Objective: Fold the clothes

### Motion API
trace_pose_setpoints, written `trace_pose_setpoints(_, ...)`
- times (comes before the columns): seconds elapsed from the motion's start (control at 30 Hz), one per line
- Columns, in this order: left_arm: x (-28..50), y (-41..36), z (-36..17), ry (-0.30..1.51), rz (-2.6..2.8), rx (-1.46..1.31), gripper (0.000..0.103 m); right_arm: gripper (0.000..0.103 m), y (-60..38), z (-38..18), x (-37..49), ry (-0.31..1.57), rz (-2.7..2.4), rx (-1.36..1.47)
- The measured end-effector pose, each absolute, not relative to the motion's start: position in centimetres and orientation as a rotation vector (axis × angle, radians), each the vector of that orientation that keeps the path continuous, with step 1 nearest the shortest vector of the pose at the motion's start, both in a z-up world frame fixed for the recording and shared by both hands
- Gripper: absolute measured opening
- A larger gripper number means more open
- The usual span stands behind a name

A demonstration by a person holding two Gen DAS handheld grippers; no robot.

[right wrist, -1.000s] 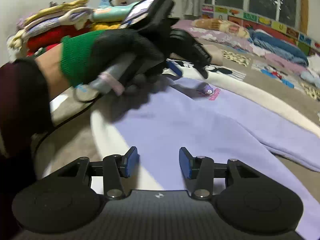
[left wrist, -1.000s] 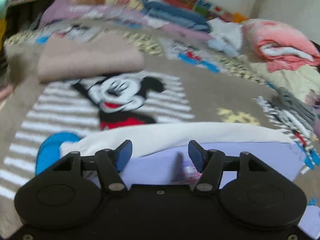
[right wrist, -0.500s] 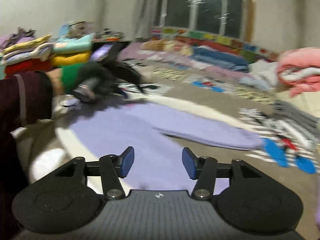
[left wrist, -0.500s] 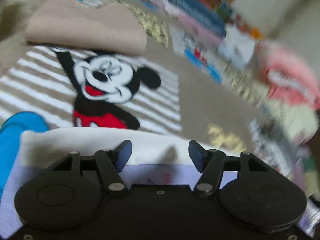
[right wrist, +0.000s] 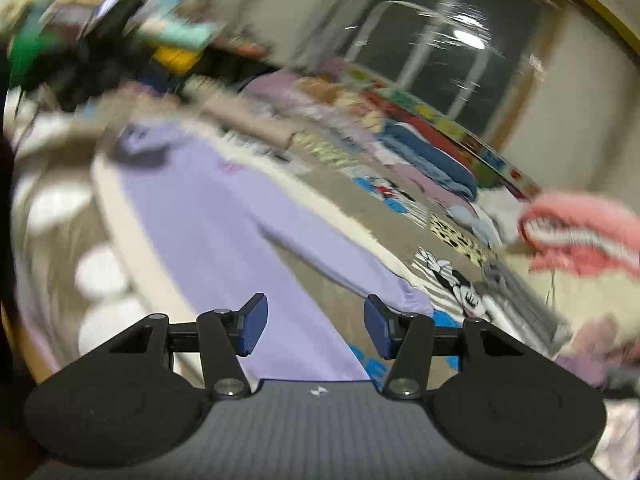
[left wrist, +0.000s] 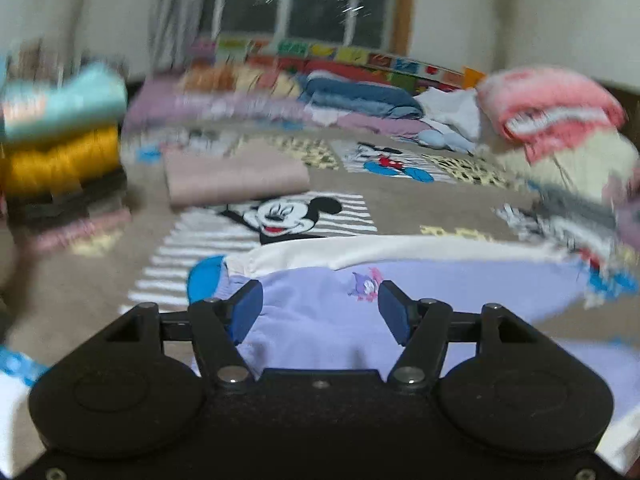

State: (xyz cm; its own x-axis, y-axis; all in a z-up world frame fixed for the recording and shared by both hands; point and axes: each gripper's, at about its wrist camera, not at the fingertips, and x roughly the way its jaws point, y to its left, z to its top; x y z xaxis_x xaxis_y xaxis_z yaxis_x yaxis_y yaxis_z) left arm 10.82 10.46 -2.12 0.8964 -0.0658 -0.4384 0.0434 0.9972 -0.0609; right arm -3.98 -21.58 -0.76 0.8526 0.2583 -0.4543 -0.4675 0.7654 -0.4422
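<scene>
I see the purple top [left wrist: 432,292] lying flat on the bed [left wrist: 420,200], on a white cloth [left wrist: 360,250]. It has a small cartoon print [left wrist: 365,289] on it. From my right camera the top [right wrist: 208,216] runs away from me, and one long sleeve [right wrist: 340,256] goes off to the right, with its cuff close to my right gripper [right wrist: 315,326].

My left gripper [left wrist: 320,310] is over the near part of the top. Its blue pads [left wrist: 248,310] are spread apart and nothing is pinched between them. I cannot tell if the tips touch the cloth.

My right gripper is over the low edge of the top. Its jaws have just been opening, and now they stand apart with nothing squeezed in them. The purple cloth shows in the gap, but the pads [right wrist: 252,326] do not press on it.

Far up on the left in the right camera I can see my other hand [right wrist: 48,56], with a green cuff, but it is very blurry.

The bed cover is tan with a big mouse picture [left wrist: 280,216] just past the white cloth. Behind that is a folded beige piece [left wrist: 236,178]. On the left is a stack [left wrist: 60,152] of folded clothes, with teal on top and yellow under it. On the right is a pink and white heap [left wrist: 552,108]. At the back are more clothes [left wrist: 360,98] and a dark window [left wrist: 304,0].
</scene>
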Motion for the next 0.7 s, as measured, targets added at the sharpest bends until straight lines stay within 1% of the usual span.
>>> trace_pose_setpoints(0.07, 10.1, 9.4, -2.8, 0.466, -0.103, -0.040, 0.063, 0.053, -21.3, -1.0, -4.7, 0.406, 0.432, -0.645)
trace_pose_setpoints(0.13, 9.7, 7.8, -3.4, 0.492, -0.107, 0.041, 0.063, 0.053, -21.0, -1.4, -5.4, 0.432, 0.452, -0.714)
trace_pose_setpoints(0.27, 7.4, 4.7, -4.4, 0.473, -0.103, 0.376, 0.063, 0.052, -20.5, -3.1, -6.5, 0.481, 0.464, -0.847)
trace_pose_setpoints(0.37, 5.9, 3.9, -5.6, 0.464, -0.109, 0.560, 0.063, 0.051, -20.4, -4.5, -7.1, 0.509, 0.462, -0.941)
trace_pose_setpoints(0.53, 4.5, 3.5, -7.9, 0.468, -0.126, 0.833, 0.063, 0.047, -21.1, -6.5, -7.1, 0.543, 0.425, -1.001)
trace_pose_setpoints(0.63, 3.9, 3.9, -10.2, 0.483, -0.097, 1.043, 0.063, 0.044, -21.4, -7.6, -6.5, 0.557, 0.402, -1.026)
trace_pose_setpoints(0.7, 3.8, 4.9, -11.7, 0.497, -0.067, 1.148, 0.063, 0.044, -21.5, -8.1, -6.2, 0.562, 0.396, -1.037)
